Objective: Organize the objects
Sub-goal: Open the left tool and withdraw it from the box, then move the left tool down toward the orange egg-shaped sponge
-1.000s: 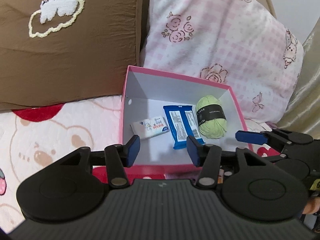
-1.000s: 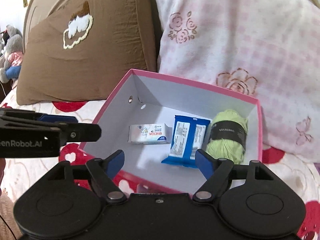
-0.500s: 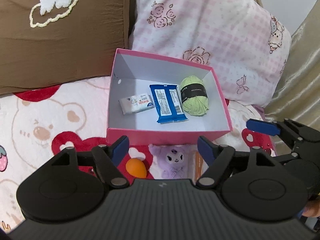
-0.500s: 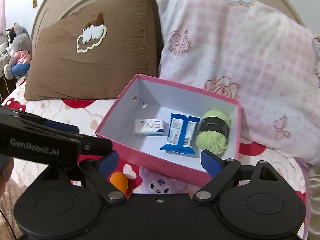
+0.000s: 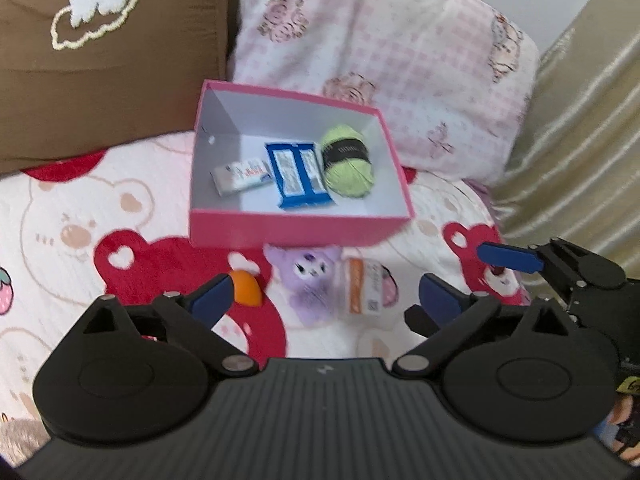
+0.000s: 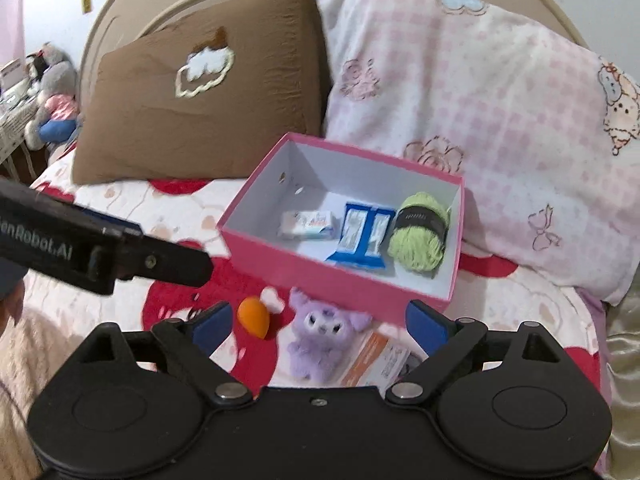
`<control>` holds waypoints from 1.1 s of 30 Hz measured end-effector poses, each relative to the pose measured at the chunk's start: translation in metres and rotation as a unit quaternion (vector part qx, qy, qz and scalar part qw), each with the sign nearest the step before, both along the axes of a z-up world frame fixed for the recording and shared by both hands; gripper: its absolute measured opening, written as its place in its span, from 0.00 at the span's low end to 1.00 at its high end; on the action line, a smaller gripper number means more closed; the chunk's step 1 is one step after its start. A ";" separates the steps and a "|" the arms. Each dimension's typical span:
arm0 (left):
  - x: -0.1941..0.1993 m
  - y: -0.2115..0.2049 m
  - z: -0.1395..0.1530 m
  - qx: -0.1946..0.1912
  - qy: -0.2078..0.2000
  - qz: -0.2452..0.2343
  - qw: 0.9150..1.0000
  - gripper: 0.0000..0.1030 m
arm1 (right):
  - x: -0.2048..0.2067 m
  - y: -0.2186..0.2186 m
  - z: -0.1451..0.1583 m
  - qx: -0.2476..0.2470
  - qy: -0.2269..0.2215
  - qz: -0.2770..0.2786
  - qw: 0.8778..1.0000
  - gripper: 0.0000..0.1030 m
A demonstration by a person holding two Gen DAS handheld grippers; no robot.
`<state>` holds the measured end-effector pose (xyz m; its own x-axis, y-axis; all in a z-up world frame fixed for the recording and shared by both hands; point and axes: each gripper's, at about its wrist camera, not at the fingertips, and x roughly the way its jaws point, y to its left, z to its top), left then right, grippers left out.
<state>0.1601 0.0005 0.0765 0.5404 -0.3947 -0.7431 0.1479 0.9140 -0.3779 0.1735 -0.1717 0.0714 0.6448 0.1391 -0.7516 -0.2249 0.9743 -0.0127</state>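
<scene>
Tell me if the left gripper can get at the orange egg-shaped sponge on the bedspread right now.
Probably yes. The orange sponge lies bare on the bedspread, apart from the purple plush and in front of the pink box. The left gripper is empty, its jaws opening, with nothing over the sponge.

Both hand-held grippers pulled back from the pink box (image 5: 296, 230), the left one's (image 5: 326, 296) jaws opening, empty.

An open pink cardboard box (image 5: 296, 230) with a white inside sits on the bed. It holds a white wipes packet (image 5: 241, 175), a blue snack wrapper (image 5: 298, 179) and a lime-green yarn ball (image 5: 347, 162), left to right. Nearer lie an orange egg-shaped sponge (image 6: 253, 316), a purple plush toy (image 6: 320, 344) and an orange-and-white packet (image 6: 376, 360).
</scene>
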 end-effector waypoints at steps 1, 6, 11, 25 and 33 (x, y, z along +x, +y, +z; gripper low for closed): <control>-0.004 0.000 0.001 -0.001 0.003 -0.004 1.000 0.99 | -0.006 0.001 0.001 0.000 -0.002 0.002 1.000 0.92; -0.023 0.000 -0.001 0.008 0.016 -0.014 1.000 0.99 | -0.034 0.005 0.006 -0.013 -0.007 0.016 1.000 0.93; -0.036 0.000 -0.011 0.009 0.035 -0.027 0.999 0.99 | -0.051 0.004 0.001 0.000 0.007 0.023 1.000 0.93; -0.034 0.009 -0.066 0.030 0.089 -0.055 0.994 0.99 | -0.071 0.017 -0.043 0.046 0.033 0.092 0.994 0.93; -0.013 0.013 -0.076 0.043 0.049 -0.041 0.997 0.97 | -0.054 0.026 -0.067 0.064 0.022 0.120 0.990 0.92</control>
